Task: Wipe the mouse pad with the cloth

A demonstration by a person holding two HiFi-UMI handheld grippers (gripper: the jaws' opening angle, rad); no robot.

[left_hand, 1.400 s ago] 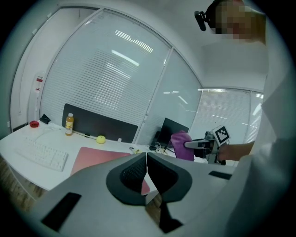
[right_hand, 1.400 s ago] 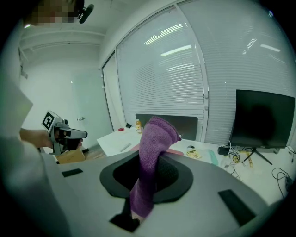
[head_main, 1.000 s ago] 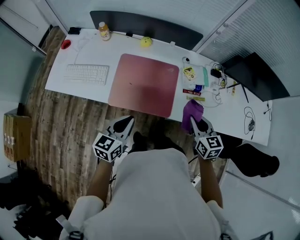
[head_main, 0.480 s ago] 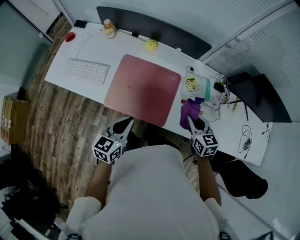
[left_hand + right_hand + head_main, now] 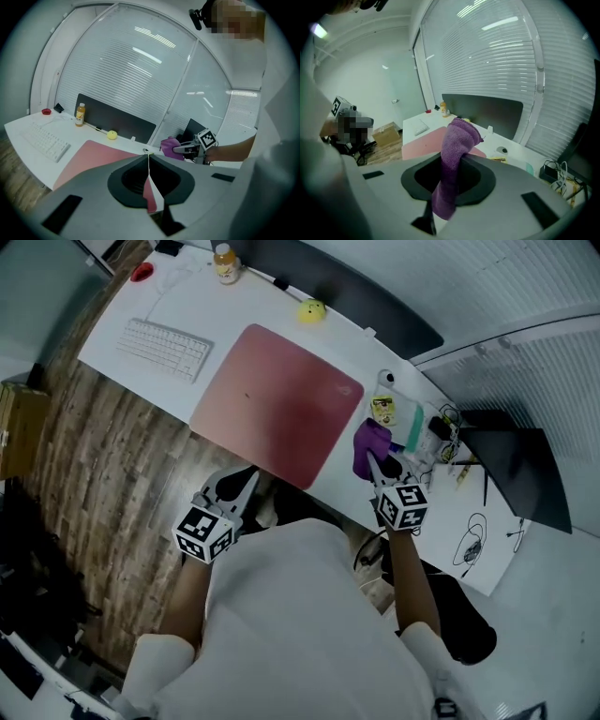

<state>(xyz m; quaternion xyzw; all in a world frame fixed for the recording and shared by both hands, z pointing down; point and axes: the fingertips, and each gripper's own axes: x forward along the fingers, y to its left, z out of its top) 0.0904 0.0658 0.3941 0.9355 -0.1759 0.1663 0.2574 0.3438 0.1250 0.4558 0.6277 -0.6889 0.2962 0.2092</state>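
Observation:
The pink mouse pad (image 5: 272, 404) lies in the middle of the white desk (image 5: 112, 371); it also shows in the left gripper view (image 5: 89, 157) and in the right gripper view (image 5: 424, 140). My right gripper (image 5: 371, 462) is shut on a purple cloth (image 5: 367, 441), held above the desk just right of the pad's near right corner. The cloth (image 5: 457, 145) stands up between the jaws and droops below them. My left gripper (image 5: 242, 482) is shut and empty, off the desk's front edge near the pad's near edge. From it I see the purple cloth (image 5: 168, 144).
A white keyboard (image 5: 159, 345) lies left of the pad. A bottle (image 5: 224, 263), a yellow ball (image 5: 310, 310) and a small red thing (image 5: 141, 273) sit along the far edge. Cards (image 5: 380, 409), cables and a dark screen (image 5: 511, 474) crowd the right end.
My right gripper has carried the purple cloth forward over the desk, closer to the pad's right edge. The head view has shifted. The left gripper has stayed by the front edge.

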